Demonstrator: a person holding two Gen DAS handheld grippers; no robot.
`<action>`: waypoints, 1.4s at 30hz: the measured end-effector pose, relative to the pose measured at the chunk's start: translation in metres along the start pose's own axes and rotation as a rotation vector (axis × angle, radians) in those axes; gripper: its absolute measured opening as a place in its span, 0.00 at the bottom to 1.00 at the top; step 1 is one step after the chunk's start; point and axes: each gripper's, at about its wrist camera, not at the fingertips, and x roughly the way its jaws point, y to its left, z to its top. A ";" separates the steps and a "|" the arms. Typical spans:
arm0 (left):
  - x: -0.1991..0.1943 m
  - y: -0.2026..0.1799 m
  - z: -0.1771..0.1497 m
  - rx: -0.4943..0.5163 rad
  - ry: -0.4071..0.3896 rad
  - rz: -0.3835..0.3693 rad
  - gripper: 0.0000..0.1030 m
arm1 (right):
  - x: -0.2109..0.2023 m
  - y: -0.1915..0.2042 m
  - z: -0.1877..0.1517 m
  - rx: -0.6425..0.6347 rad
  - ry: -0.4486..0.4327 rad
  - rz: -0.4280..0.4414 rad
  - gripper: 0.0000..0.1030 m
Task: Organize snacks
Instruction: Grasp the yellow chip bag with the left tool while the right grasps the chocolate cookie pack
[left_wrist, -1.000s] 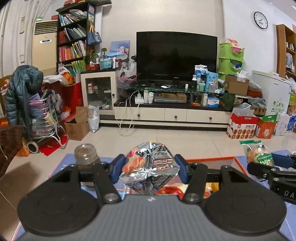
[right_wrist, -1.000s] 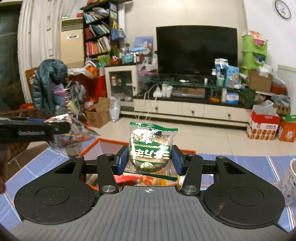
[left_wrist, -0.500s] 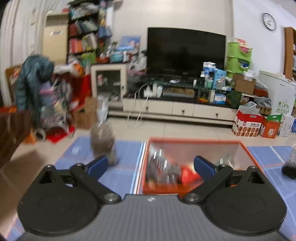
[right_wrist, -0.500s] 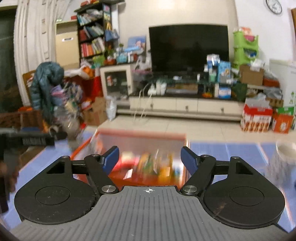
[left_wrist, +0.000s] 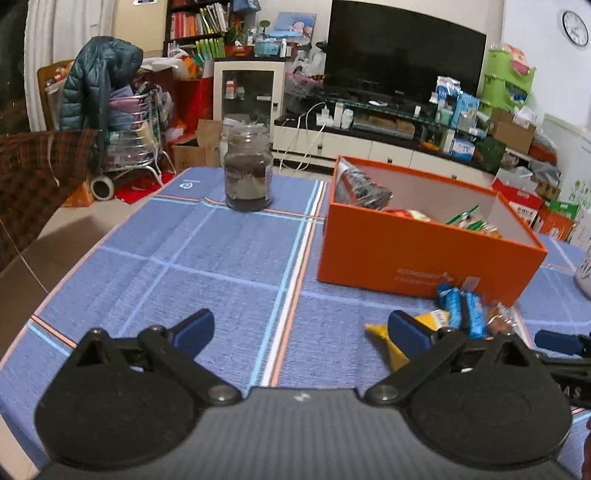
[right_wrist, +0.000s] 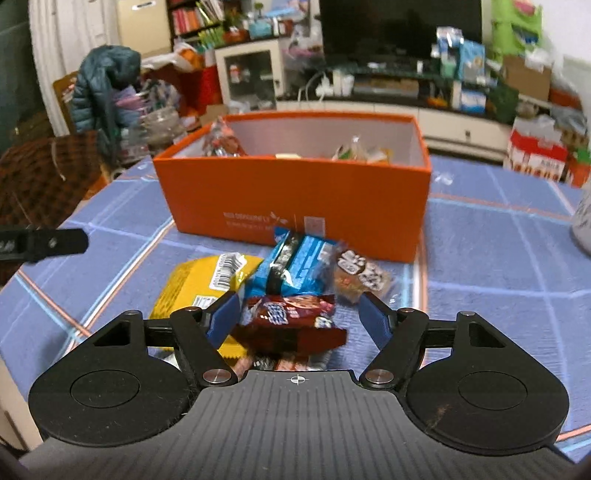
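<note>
Closing around a light, crinkly red packet (right_wrist: 291, 317), the right gripper (right_wrist: 297, 317) is not yet pinching its midsection; left gripper (left_wrist: 299, 332) is gaping, empty.

We see a cluttered living room. Black TV (left_wrist: 404, 48) on a low white cabinet (left_wrist: 369, 147) against a pale wall, round clock (left_wrist: 575, 23) upper right. Bookshelf (left_wrist: 195, 26) packed with books at left, glass-door cabinet (left_wrist: 248, 94) below it. Dark puffer jacket (left_wrist: 98, 74) draped over a wire cart (left_wrist: 133, 147). White curtain (left_wrist: 55, 44) far left. Green stacked bins (left_wrist: 508, 81) and cardboard boxes (left_wrist: 511, 129) at right. Beige tile floor (left_wrist: 66, 236). Indoor artificial light.
</note>
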 end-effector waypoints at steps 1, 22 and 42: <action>0.003 0.003 0.000 -0.003 0.006 -0.002 0.97 | 0.005 0.002 0.001 0.000 0.009 0.007 0.61; 0.038 -0.067 -0.015 0.009 0.130 -0.107 0.97 | -0.003 -0.028 -0.005 -0.007 0.115 -0.007 0.15; 0.066 -0.095 -0.019 0.047 0.163 -0.099 0.96 | 0.014 -0.079 -0.017 0.143 0.195 -0.075 0.37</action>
